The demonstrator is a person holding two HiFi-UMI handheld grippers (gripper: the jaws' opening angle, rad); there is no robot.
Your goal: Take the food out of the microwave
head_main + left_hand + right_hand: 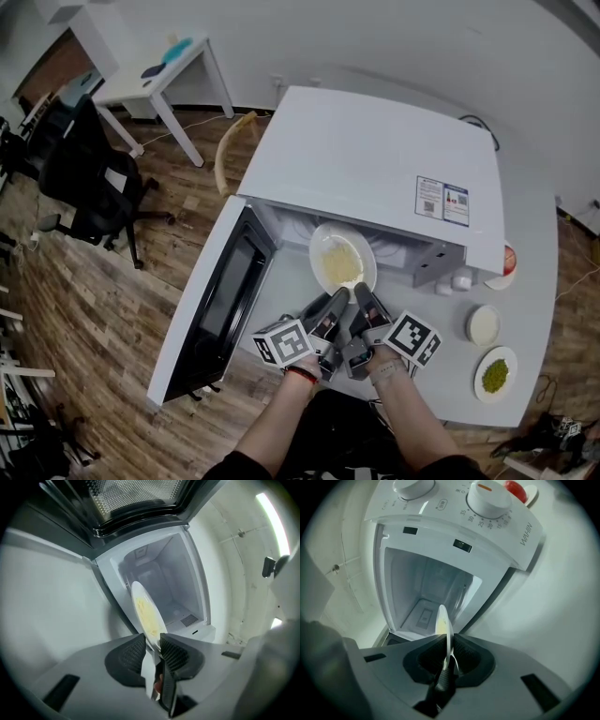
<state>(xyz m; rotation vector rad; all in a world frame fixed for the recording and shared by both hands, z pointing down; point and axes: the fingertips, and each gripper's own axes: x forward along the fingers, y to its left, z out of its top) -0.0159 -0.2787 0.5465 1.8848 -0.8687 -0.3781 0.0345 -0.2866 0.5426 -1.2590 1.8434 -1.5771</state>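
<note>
A white plate (pixel 342 261) of pale yellow food sits in the mouth of the open white microwave (pixel 375 159), with its door (pixel 220 300) swung out to the left. Both grippers meet at the plate's near rim. My left gripper (pixel 336 300) has the rim between its jaws in the left gripper view, where the plate (pixel 147 613) runs edge-on. That gripper (pixel 152 641) stands open, a gap showing beside the left pad. My right gripper (pixel 362 294) is shut on the rim. In the right gripper view the plate (pixel 443 620) is pinched between the pads of the gripper (pixel 449 641).
To the right of the microwave on the white table (pixel 534 281) stand a small white bowl (pixel 484 323), a dish of green food (pixel 494 373) and a red item (pixel 509 261). A black office chair (pixel 94 178) and a white desk (pixel 159 70) are on the wooden floor at left.
</note>
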